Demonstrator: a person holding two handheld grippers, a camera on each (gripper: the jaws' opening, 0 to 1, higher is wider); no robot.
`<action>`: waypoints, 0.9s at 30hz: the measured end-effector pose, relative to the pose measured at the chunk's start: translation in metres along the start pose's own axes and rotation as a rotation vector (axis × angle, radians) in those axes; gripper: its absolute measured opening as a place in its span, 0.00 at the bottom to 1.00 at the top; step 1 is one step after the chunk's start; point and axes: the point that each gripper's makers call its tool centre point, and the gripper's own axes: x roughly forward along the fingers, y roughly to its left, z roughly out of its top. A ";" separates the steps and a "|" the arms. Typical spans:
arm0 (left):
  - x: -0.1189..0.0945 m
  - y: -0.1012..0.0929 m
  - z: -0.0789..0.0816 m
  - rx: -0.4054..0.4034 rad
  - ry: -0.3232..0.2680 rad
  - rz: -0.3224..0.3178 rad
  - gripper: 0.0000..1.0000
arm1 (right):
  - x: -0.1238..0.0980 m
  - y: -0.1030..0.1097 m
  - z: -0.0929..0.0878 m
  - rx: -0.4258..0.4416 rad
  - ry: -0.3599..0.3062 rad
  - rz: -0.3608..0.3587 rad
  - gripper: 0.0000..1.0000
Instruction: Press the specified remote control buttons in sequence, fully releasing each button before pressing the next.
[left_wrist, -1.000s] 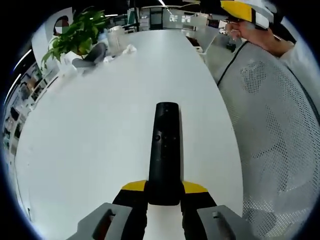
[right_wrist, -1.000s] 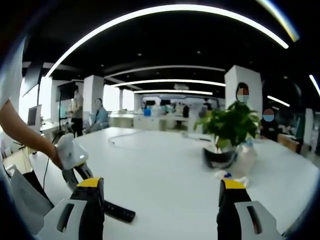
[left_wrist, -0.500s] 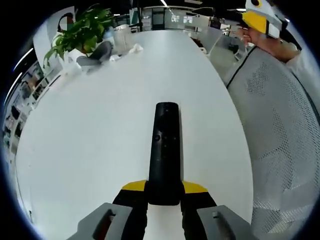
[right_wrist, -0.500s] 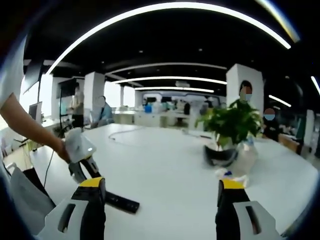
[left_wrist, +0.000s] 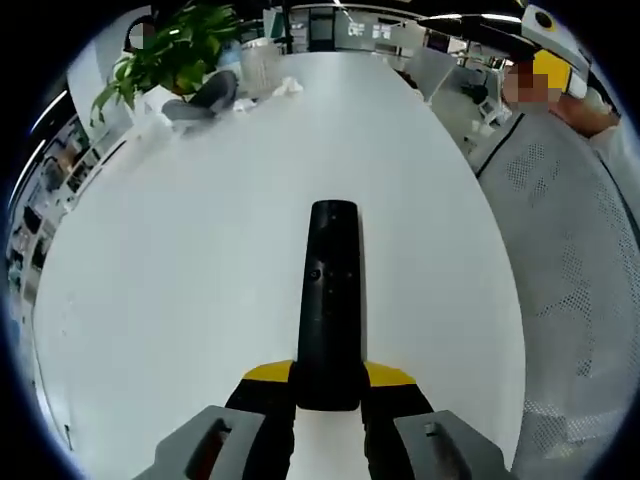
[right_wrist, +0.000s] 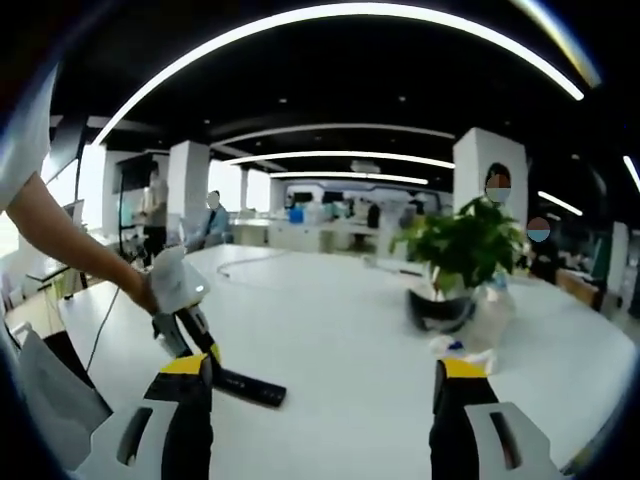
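1. Left tool (left_wrist: 328, 385): my yellow-tipped jaws are clenched on the near end of the remote control (left_wrist: 329, 300). In the right gripper view I see this same tool (right_wrist: 215, 355) at 9 o'clock, carried by my hand (right_wrist: 150, 292), with the remote control (right_wrist: 250, 386) sticking out from it low over the tabletop (right_wrist: 340, 340).

2. Remote control: black, long and slim. In the left gripper view it runs straight from the jaws at 6 o'clock toward 12 o'clock. A round button sits partway along its upper face. Whether its far end touches the tabletop (left_wrist: 180, 270) I cannot tell.

3. Right tool (right_wrist: 325, 400): my jaws stand wide apart at 7 and 5 o'clock, released, nothing between them.

4. Tabletop: white, long, rounded at its edges.

5. Potted plant (right_wrist: 462, 250): green leaves, at 2 o'clock in the right gripper view, standing on the tabletop. In the left gripper view the same plant (left_wrist: 175, 55) sits at 11 o'clock, well apart from the remote control.

6. Crumpled white item (right_wrist: 462, 352): on the tabletop just beside the plant's base; its kind I cannot tell.

7. Mesh chair back (left_wrist: 575, 260): white, at 3 o'clock in the left gripper view, beside the tabletop edge.
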 end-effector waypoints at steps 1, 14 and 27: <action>0.000 0.004 0.000 0.000 0.009 0.000 0.24 | 0.000 0.000 -0.001 -0.002 0.004 0.001 0.90; 0.002 0.024 0.003 -0.002 0.050 0.000 0.23 | 0.001 0.001 -0.004 -0.021 0.020 -0.001 0.89; 0.003 0.051 0.006 -0.005 0.115 -0.002 0.24 | 0.001 0.003 -0.005 -0.032 0.033 0.009 0.88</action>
